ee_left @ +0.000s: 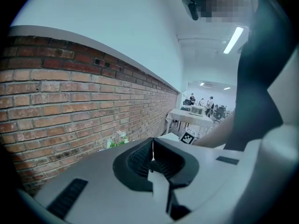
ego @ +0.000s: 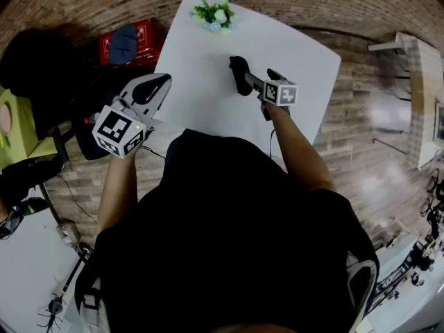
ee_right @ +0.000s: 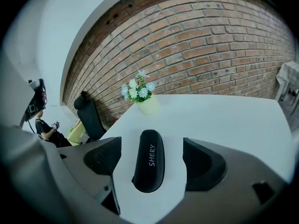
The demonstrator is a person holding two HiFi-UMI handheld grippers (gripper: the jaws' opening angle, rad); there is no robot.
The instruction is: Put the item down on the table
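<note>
My right gripper (ee_right: 153, 158) has its jaws wide apart either side of the black SHERY glasses case (ee_right: 148, 169), which lies flat on the white table (ee_right: 224, 120). My left gripper (ee_left: 152, 160) has its jaws pressed together, empty.

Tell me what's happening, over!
Left gripper shut, empty. Right gripper open. Black case flat on the table between its jaws, touching neither. Path clear; flower pot at the far edge.

Black short-sleeved shirt (ego: 229, 241), white left claw (ee_left: 152, 160), white right claw (ee_right: 154, 160), black-and-white marker cubes (ego: 119, 132)
</note>
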